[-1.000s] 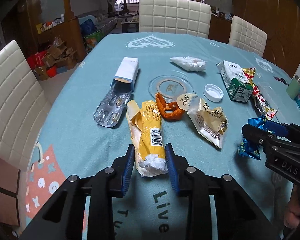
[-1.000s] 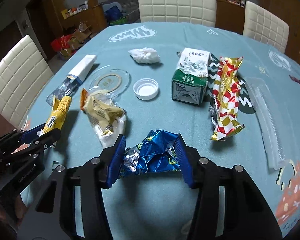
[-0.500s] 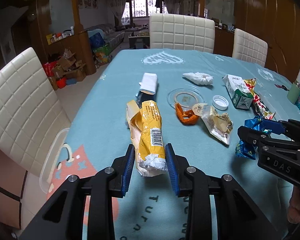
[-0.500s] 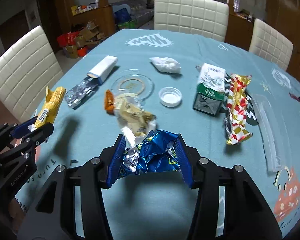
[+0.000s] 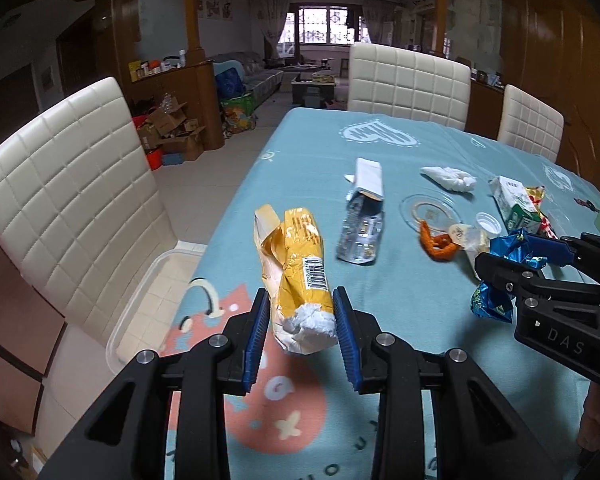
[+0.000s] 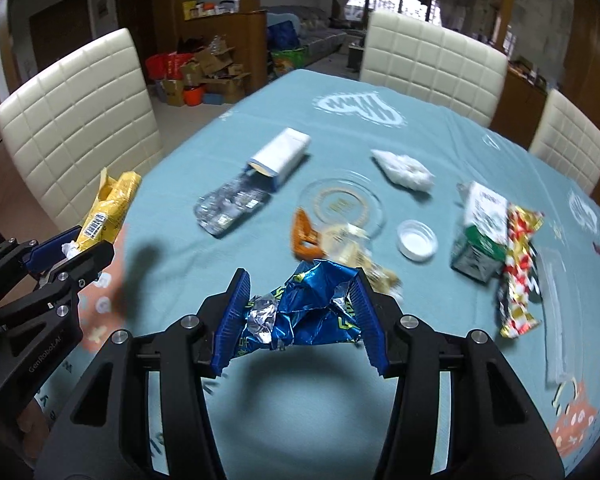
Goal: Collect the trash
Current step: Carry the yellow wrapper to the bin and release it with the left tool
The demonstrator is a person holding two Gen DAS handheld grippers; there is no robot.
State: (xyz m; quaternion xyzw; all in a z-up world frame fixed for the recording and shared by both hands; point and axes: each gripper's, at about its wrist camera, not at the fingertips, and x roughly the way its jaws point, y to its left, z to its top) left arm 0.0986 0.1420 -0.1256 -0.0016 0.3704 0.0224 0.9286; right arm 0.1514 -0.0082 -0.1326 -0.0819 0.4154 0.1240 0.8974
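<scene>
The left gripper is clamped on a yellow wrapper, its crumpled white end between the blue pads and its long axis running away from the camera toward 12 o'clock, clear of the table. The right gripper pinches a crushed blue foil wrapper crosswise, so that one runs from 9 to 3 o'clock between the jaws, also held in the air.

In the left wrist view a clear plastic bin stands on the floor at about 9 o'clock from the left gripper, off the table edge and beside a white chair. I judge this to be where the trash is meant to go, though nothing confirms it. If so, the left hand is plainly the nearer one; the right would have to cross over.

Other trash lies on the table toward 12 to 2 o'clock: a blister pack sliding out of a white box, an orange scrap, a wad of tissue, a white cap, a green carton and a red-and-gold wrapper.

Only part of the bin's rim shows; its inside cannot be seen. The right wrist view is blurred. The pale wrapper behind the blue foil is mostly covered.
</scene>
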